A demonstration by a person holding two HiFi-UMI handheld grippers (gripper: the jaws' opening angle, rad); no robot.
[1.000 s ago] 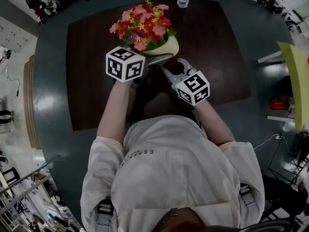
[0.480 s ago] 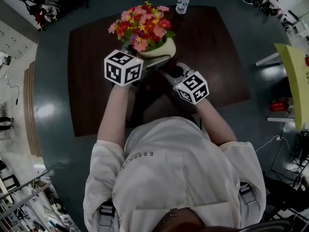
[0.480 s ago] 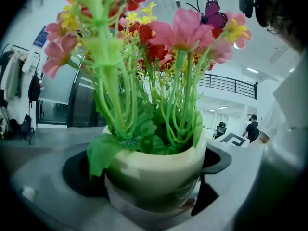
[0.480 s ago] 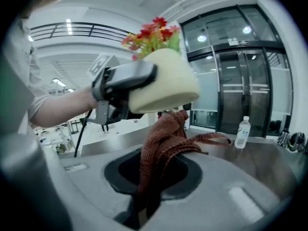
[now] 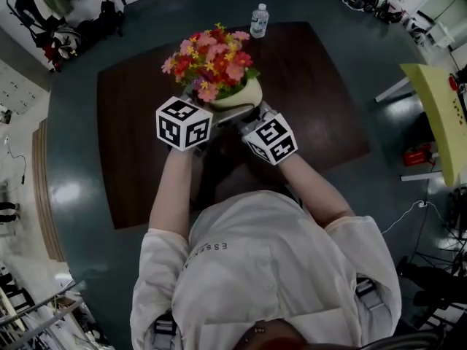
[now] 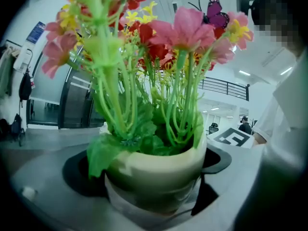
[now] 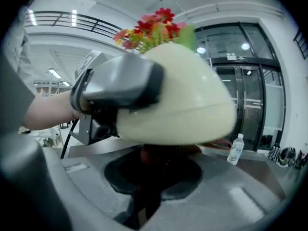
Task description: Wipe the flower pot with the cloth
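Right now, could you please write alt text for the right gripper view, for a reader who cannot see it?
A cream pot of flowers fills the view, with the right gripper pressing a dark red cloth against its underside. The left gripper clamps the pot's side at left; a bottle stands behind at right.

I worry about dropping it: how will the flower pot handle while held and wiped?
Probably top-heavy: the flowers spread wider than the flower pot, so it may tip. Its smooth, rounded wall looks slippery and might twist in the left gripper. It looks rigid, perhaps breakable if dropped.
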